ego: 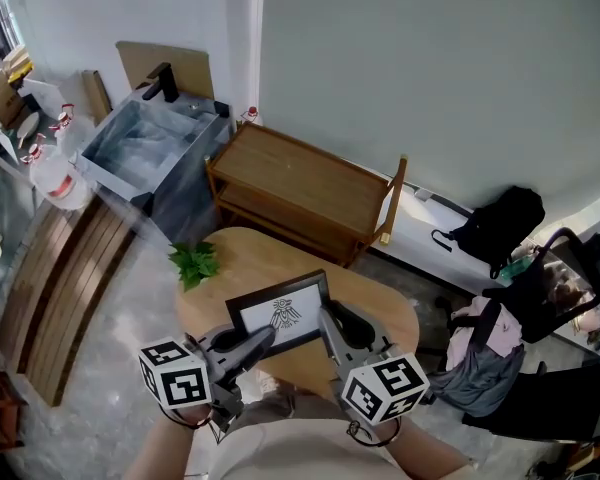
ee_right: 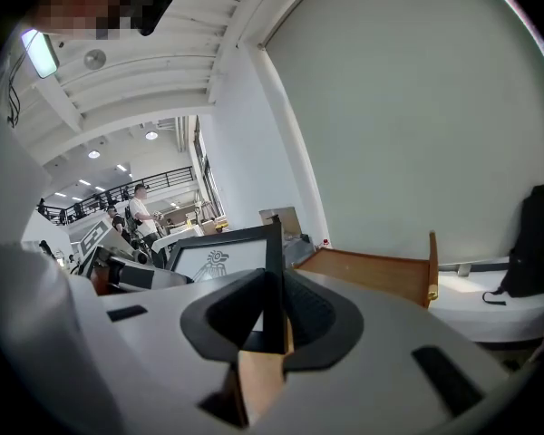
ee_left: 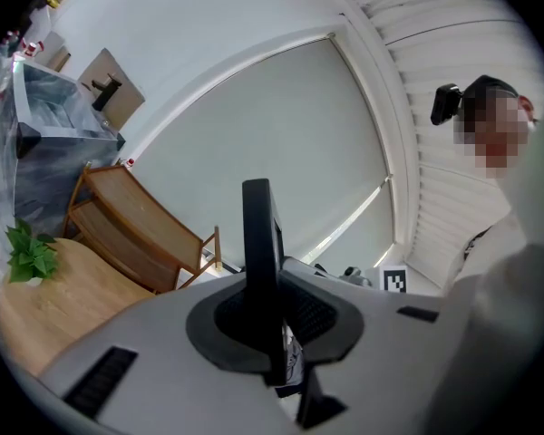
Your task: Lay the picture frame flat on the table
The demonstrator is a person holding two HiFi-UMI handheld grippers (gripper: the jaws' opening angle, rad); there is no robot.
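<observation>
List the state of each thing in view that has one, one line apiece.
picture frame: held roughly upright between both grippers, not yet lying flat on the table.
left gripper: shut on the picture frame's left edge.
right gripper: shut on the picture frame's right edge.
small plant: standing on the table, apart from the picture frame.

Table [ego: 255, 253]: rounded top of light wood with visible grain, standing on a grey speckled floor [ego: 130, 313]; one small green leafy plant [ego: 193, 263] sits on the top, at its left edge.
</observation>
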